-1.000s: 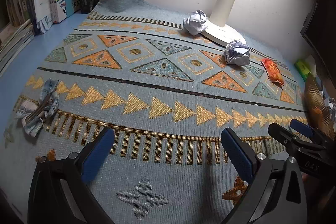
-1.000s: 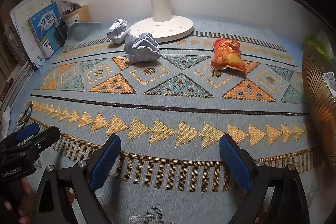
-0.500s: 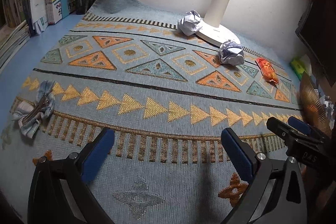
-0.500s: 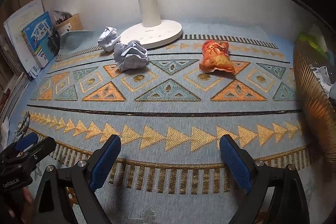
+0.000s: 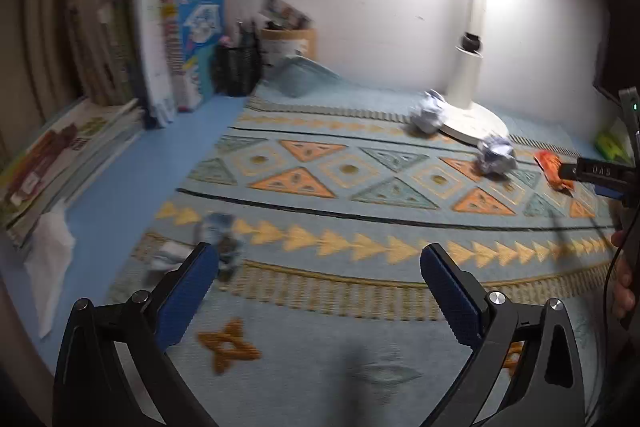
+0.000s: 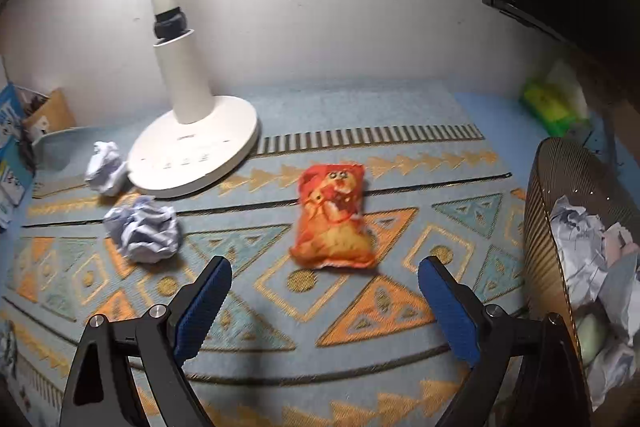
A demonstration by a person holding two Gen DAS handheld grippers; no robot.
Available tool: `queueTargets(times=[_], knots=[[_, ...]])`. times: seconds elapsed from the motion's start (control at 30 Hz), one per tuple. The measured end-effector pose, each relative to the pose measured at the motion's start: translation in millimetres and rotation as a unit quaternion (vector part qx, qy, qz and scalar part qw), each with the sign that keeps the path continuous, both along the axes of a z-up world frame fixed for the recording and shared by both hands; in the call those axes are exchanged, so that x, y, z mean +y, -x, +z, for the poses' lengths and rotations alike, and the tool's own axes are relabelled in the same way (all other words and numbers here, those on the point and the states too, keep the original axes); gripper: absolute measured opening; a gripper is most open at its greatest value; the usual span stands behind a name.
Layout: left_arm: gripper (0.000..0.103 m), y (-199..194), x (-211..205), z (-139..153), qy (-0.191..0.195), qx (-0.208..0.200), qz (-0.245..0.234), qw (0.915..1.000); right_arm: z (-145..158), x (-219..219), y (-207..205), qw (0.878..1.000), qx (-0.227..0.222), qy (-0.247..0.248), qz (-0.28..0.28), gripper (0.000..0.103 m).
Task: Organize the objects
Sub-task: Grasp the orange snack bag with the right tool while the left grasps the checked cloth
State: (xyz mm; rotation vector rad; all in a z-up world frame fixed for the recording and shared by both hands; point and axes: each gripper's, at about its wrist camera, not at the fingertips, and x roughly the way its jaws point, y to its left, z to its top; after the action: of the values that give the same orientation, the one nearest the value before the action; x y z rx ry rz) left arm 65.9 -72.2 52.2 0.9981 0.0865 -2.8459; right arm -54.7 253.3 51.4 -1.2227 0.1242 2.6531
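Note:
An orange snack bag (image 6: 332, 219) lies on the patterned mat, just ahead of my open, empty right gripper (image 6: 324, 279). Two crumpled paper balls (image 6: 142, 229) (image 6: 105, 173) lie to its left by the lamp base. In the left wrist view my left gripper (image 5: 318, 269) is open and empty; a blurred plaid hair clip (image 5: 218, 241) lies on the mat by its left fingertip. The paper balls (image 5: 496, 157) (image 5: 430, 111), the snack bag (image 5: 552, 169) and the right gripper's body (image 5: 600, 173) show at the far right.
A white desk lamp (image 6: 192, 151) stands at the back. A ribbed bin (image 6: 548, 227) holding crumpled paper is at the right. A green packet (image 6: 554, 103) lies back right. Books (image 5: 168, 39), a pen holder (image 5: 238, 67) and a white tissue (image 5: 50, 251) line the left side.
My right gripper has moved forward and right, close to the snack bag. My left gripper has swung left toward the hair clip and the books, with motion blur.

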Motion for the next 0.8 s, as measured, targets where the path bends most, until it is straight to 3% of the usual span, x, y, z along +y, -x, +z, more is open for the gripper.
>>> queueTargets(times=[0.17, 0.33, 0.43, 0.5, 0.57, 0.7, 0.8], knots=[[0.100, 1, -62, -12, -0.047, -0.045, 0.036, 0.9972, -12, 19, 22, 0.999, -0.001, 0.035, -0.031, 0.094], [0.100, 22, -70, -27, -0.059, -0.083, 0.036, 0.9942, -18, 26, 34, 0.999, -0.008, 0.030, -0.039, 0.094], [0.092, 35, -69, -34, -0.066, -0.099, 0.036, 0.9922, -20, 30, 41, 0.998, -0.012, 0.044, -0.042, 0.094], [0.078, 41, -65, -37, -0.058, -0.107, 0.037, 0.9918, -22, 32, 43, 0.998, -0.014, 0.054, -0.039, 0.088], [0.071, 45, -63, -38, -0.053, -0.112, 0.040, 0.9916, -26, 31, 49, 0.997, -0.027, 0.061, -0.027, 0.075], [0.050, 49, -57, -37, -0.034, -0.107, 0.035, 0.9930, -28, 18, 57, 0.999, -0.034, 0.022, -0.011, 0.063], [0.045, 51, -54, -37, -0.028, -0.106, 0.028, 0.9936, -27, 9, 57, 0.999, -0.028, 0.014, 0.008, 0.046]])
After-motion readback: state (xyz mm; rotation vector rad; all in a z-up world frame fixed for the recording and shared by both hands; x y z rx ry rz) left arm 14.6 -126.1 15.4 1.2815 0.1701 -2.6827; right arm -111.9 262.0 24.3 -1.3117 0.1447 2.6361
